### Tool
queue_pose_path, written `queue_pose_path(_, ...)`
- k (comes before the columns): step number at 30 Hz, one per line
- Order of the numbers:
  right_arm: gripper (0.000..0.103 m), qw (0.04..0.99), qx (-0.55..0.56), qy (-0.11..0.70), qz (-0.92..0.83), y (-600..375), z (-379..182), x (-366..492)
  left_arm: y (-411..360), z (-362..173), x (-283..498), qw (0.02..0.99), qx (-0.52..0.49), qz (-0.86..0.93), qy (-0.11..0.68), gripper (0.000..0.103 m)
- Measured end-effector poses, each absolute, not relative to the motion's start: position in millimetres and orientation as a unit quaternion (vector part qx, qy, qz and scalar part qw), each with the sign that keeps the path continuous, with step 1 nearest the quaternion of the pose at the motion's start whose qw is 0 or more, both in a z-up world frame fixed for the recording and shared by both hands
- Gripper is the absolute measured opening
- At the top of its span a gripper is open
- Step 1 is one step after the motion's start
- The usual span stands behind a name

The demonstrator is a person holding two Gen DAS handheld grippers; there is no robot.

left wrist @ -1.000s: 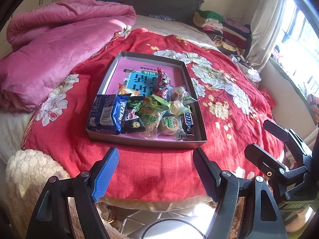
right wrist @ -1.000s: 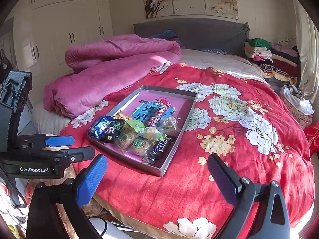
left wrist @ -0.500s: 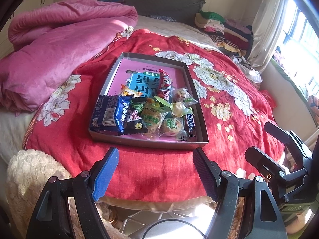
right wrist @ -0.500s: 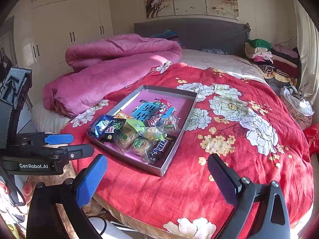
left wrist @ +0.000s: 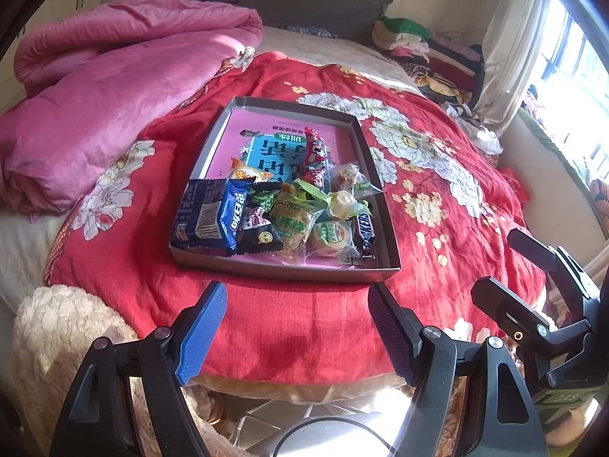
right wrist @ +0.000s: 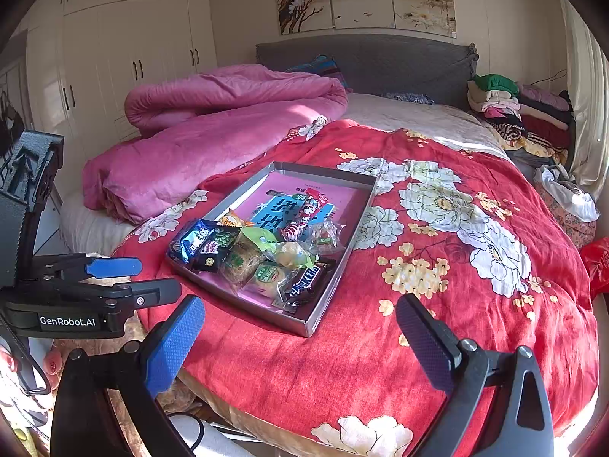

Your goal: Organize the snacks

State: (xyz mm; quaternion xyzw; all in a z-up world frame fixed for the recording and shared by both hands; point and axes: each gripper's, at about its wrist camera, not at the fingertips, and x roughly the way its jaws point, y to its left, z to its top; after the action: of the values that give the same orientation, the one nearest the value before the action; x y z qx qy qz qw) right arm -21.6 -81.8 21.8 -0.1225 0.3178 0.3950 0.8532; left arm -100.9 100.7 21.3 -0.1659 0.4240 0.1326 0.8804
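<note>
- Our left gripper (left wrist: 297,304) hangs wide apart and empty just short of the tray's near wall; our right gripper (right wrist: 300,323) is spread just as wide, empty too.
- The snacks (left wrist: 281,209) sit heaped at the near end of the grey tray (left wrist: 289,270), wrappers overlapping: a blue Oreo pack (left wrist: 207,215) on the left, a Snickers bar (left wrist: 365,228) on the right.
- Risk, as we judge it: a pinch could catch two crinkly wrappers together, and the light tray may tip on soft bedding.
- Around it, a red floral quilt (right wrist: 456,266), a pink duvet (right wrist: 213,129), folded clothes (right wrist: 525,110) and white wardrobes (right wrist: 125,49).

One tray (left wrist: 213,141), two tools (left wrist: 297,316) (right wrist: 300,327)
</note>
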Motion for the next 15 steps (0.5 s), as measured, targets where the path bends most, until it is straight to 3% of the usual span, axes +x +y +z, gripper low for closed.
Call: queue_pose_path(15,0.102,0.855,-0.118,0.317,0.393,-84,24,-16,110,20,-98,0.882,-0.186,0.137,0.410,0.078)
